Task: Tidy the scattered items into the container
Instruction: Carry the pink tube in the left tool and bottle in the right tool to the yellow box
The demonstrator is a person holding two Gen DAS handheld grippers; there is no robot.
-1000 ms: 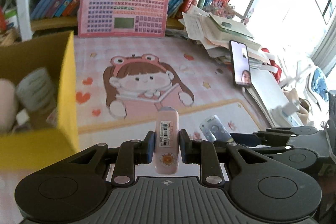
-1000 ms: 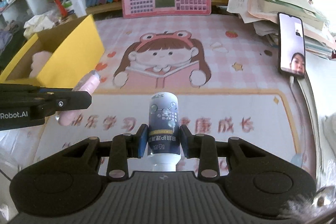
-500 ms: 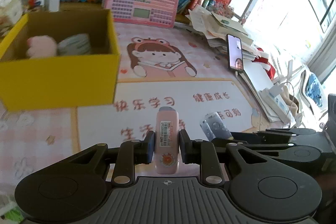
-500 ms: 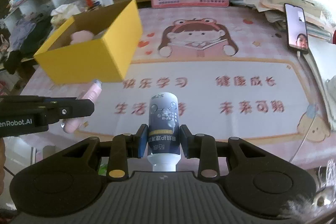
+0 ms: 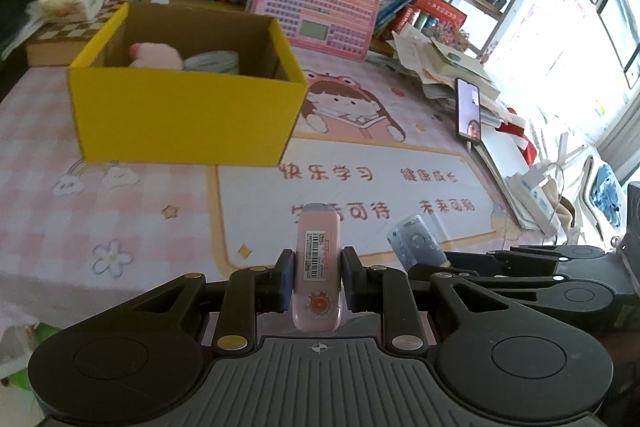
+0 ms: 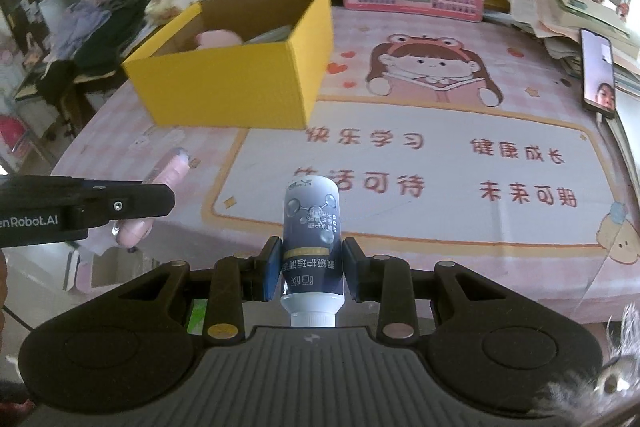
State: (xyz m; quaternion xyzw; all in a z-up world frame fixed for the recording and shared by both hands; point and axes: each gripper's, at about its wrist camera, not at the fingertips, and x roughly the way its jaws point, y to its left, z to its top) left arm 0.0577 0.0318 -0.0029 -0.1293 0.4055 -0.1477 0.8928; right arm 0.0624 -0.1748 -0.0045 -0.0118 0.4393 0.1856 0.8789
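Two grippers, both loaded, short of the box

The left gripper (image 5: 316, 281) clamps a pink flat tube (image 5: 318, 267); the right gripper (image 6: 311, 273) clamps a dark-labelled white bottle (image 6: 312, 251). The yellow cardboard box (image 5: 184, 115) sits ahead-left on the table.

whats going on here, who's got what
A person holds two handheld grippers over a pink cartoon desk mat. The left gripper is shut on a slim pink tube with a barcode label, and the right gripper is shut on a dark blue and white bottle. The open yellow cardboard box ahead holds a pink plush item; neither held item is in it yet.
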